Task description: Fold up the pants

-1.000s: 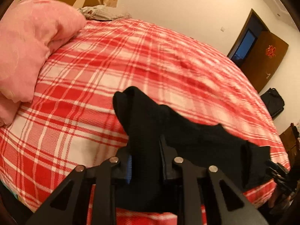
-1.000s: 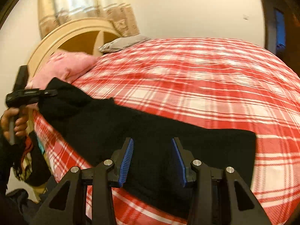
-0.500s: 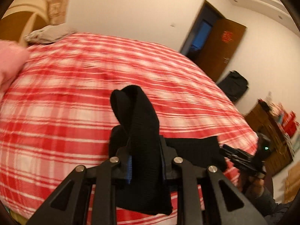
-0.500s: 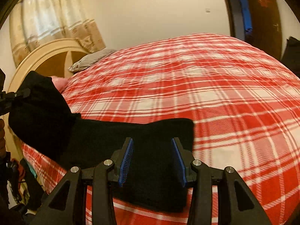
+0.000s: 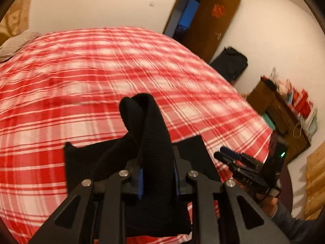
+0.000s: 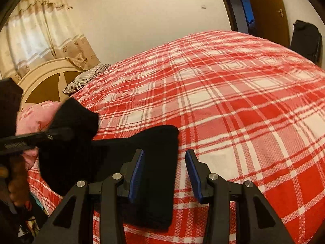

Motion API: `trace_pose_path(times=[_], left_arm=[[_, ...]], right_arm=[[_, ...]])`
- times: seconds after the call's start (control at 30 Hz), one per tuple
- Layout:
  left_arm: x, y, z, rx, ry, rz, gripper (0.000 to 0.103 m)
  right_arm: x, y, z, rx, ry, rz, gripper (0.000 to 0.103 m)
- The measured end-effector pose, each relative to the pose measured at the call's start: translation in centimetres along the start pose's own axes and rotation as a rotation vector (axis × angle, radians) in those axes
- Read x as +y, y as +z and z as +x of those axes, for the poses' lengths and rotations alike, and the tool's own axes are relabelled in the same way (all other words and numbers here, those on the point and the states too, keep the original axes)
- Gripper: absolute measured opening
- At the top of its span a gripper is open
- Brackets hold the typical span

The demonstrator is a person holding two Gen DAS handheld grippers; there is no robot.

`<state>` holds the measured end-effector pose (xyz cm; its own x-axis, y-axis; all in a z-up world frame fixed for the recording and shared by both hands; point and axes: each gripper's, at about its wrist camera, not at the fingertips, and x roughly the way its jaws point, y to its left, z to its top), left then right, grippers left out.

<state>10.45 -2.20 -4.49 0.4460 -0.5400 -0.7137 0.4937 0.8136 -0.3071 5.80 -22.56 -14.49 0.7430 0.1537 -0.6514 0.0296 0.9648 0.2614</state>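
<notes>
- Pants [image 5: 154, 142]: black, lying near the front edge of the bed [image 5: 81, 71], on its red-and-white checked cover. One end is lifted off the cover in my left gripper [image 5: 157, 174]; the rest lies flat as a dark panel beneath it.
- How far along, as I judge it: I am in the middle of a fold. The lifted end hangs over the flat part, so the fabric is doubled but not laid down. I cannot tell how many folds the flat part already holds.
- What is left, I think: lower the held end onto the flat part, line up the edges, let go, then smooth it or fold once more if the bundle is too long.
- My left gripper is pinching a thick roll of the pants between its blue pads [image 5: 139, 181]; the roll stands up past the fingertips and droops over itself.
- My right gripper [image 6: 165, 172] is spread and holds nothing. In the right wrist view the right-hand edge of the flat pants [image 6: 158, 162] runs between its fingers, with the left blue pad [image 6: 137, 174] over black fabric and the right one over bare cover. I cannot tell whether the pads touch the cloth.
- In that same view my left gripper [image 6: 61, 132] shows at the left with the lifted fabric bunched on it, above and to the left of the flat part.
</notes>
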Motion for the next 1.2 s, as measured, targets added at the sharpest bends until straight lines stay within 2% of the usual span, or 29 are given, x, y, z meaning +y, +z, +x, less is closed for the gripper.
trace_pose_path(times=[0.07, 0.2, 0.37, 0.5, 0.57, 0.63, 0.67, 0.73, 0.8, 0.93, 0.97, 1.03, 1.07, 1.1, 1.2], left_arm=[[-1.3, -0.3, 2.3, 0.032, 0.036, 0.035, 0.023], [-2.4, -0.7, 5.9, 0.094, 0.049, 0.051, 0.023], [-3.6, -1.2, 8.3, 0.118, 0.065, 0.067, 0.025], [-4.6, -1.1, 8.8, 0.123, 0.035, 0.059, 0.035], [-5.5, -1.1, 7.9, 0.097, 0.004, 0.083, 0.042], [-5.9, -1.0, 6.8, 0.065, -0.009, 0.117, 0.051], [-5.9, -1.1, 6.1, 0.049, -0.002, 0.128, 0.054], [-5.2, -1.1, 5.1, 0.013, 0.031, 0.135, 0.07], [-3.5, -1.4, 4.1, -0.021, 0.09, 0.124, 0.075], [0.7, -2.5, 3.1, -0.056, 0.23, 0.077, 0.081], [1.8, -2.8, 3.1, -0.054, 0.269, 0.059, 0.081], [4.0, -3.5, 3.2, -0.041, 0.306, 0.01, 0.081], [4.8, -3.9, 3.3, -0.036, 0.308, -0.013, 0.081], [5.6, -4.2, 3.4, -0.032, 0.312, -0.036, 0.081], [7.0, -4.9, 4.0, -0.02, 0.345, -0.065, 0.088]], right_arm=[[-0.4, -0.1, 0.1, -0.003, -0.01, 0.012, 0.044], [-1.6, -0.1, 0.0, -0.015, -0.021, 0.047, 0.044], [-2.6, -0.1, 0.3, -0.014, -0.028, 0.09, 0.044], [-2.7, 0.1, -0.4, -0.04, -0.028, 0.098, 0.044], [-2.5, 0.5, -1.3, -0.068, 0.001, 0.113, 0.044], [-1.5, 0.9, -2.0, -0.07, 0.069, 0.106, 0.057], [-0.9, 1.1, -2.0, -0.062, 0.094, 0.091, 0.07], [1.2, 1.3, -2.0, -0.044, 0.141, 0.039, 0.072], [3.6, 1.2, -1.0, 0.023, 0.155, -0.025, 0.072], [6.3, 0.9, 1.8, 0.114, 0.061, -0.108, 0.072], [6.4, 0.8, 2.6, 0.136, 0.043, -0.105, 0.071], [6.0, 0.6, 4.5, 0.205, 0.031, -0.083, 0.05], [5.8, 0.5, 5.0, 0.219, 0.021, -0.076, 0.026], [5.8, 0.4, 5.0, 0.219, 0.02, -0.076, 0.018], [6.5, 0.9, 2.7, 0.148, 0.094, -0.098, 0.016]])
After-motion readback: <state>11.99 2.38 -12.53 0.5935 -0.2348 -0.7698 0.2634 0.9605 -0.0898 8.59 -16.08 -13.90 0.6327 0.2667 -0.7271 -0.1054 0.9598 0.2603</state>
